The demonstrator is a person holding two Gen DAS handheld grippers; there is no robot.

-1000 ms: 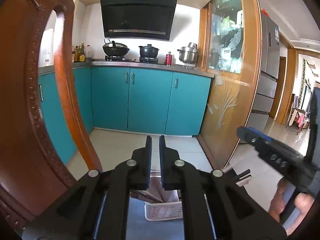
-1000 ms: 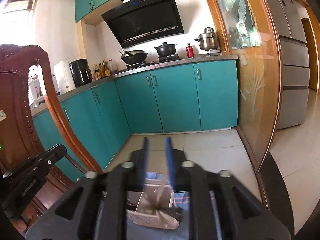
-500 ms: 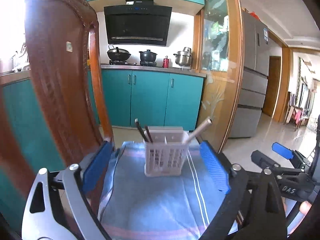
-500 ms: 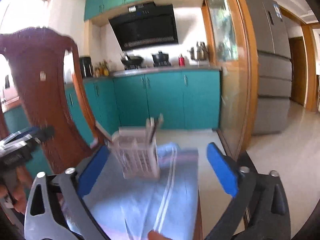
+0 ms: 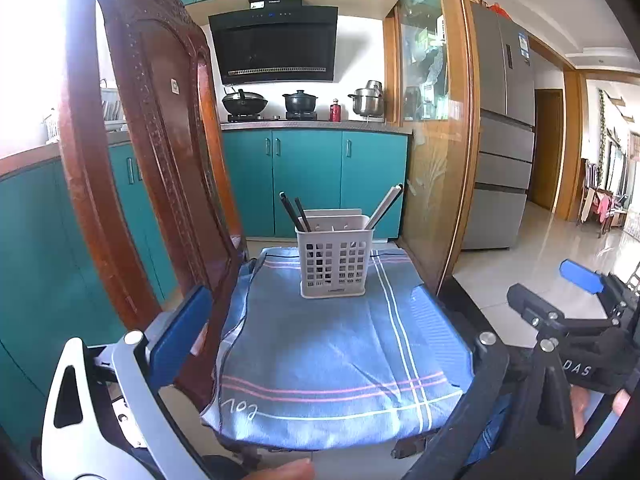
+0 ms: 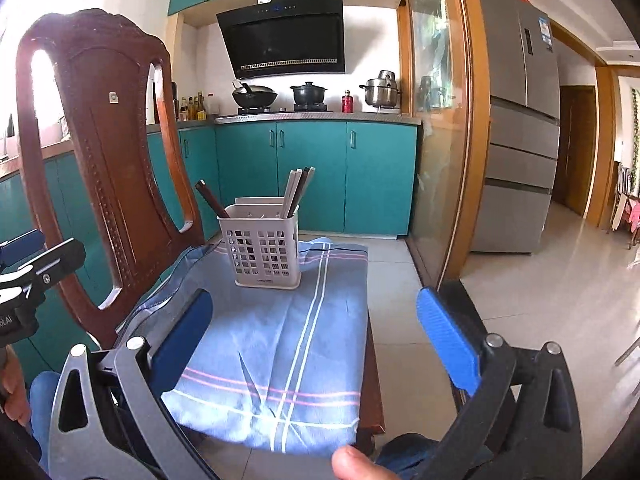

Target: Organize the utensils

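Left wrist view: white utensil caddy [image 5: 334,258] stands upright at the far end of the cloth-covered surface [image 5: 340,360], chopsticks [image 5: 294,212] leaning inside by colour. The left gripper [image 5: 316,344] and right gripper [image 6: 316,344], jaws having just opened, gape empty, apparently after release.

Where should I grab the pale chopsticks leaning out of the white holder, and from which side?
Grip the pale chopsticks on the bare upper shafts, above the white holder rim, probably coming from above along their lean. They tilt away from the dark chopsticks, so that side looks free. Both grippers stand open and empty.
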